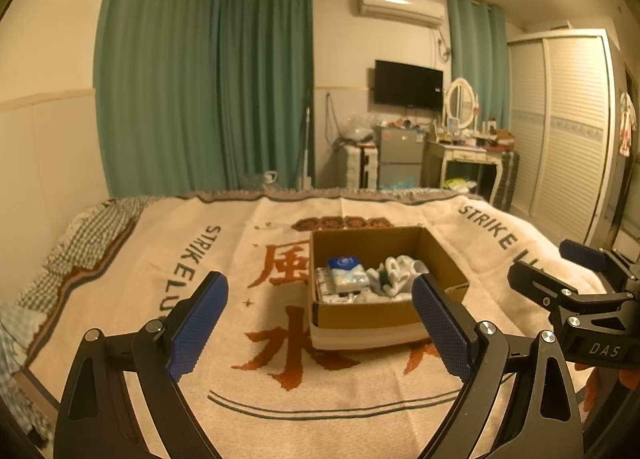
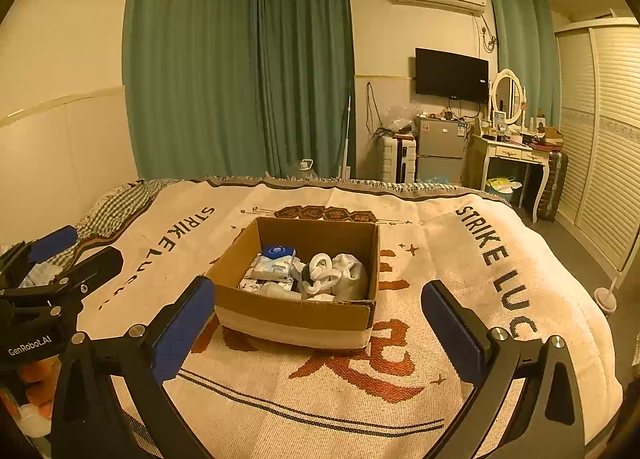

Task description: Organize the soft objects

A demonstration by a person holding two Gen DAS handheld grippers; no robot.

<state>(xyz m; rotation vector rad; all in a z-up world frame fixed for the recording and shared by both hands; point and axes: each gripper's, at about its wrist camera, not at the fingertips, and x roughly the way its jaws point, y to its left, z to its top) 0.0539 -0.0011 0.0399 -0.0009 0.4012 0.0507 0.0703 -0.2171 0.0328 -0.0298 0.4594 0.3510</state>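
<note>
- Left wrist view: your left gripper (image 1: 320, 323) hangs released above the cream woven blanket with red characters (image 1: 280, 379) on the bed, jaws spread wide and nothing between the blue pads.
- The open brown cardboard box (image 1: 372, 315) sits just ahead, slightly right of your centre line. Inside lie a blue-and-white tissue pack (image 1: 346, 271) on the left and a bundle of white rolled socks (image 1: 396, 273) on the right.
- No soft item lies loose on the blanket in this view, so judge the sorting nearly finished. If you tidy the contents, come in from above and clear the near wall first.
- Your right gripper (image 1: 556, 271) shows at the right edge, level with yours and apart from the box.
- Right wrist view: your right gripper (image 2: 318, 323) is also released and empty, jaws wide, held low and pointing at the box (image 2: 296, 311).
- The socks (image 2: 340, 273) sit nearer this side, so take them with this gripper; pinch the bulk, not a loose edge.
- The left gripper (image 2: 76, 251) waits at the left, well apart.
</note>
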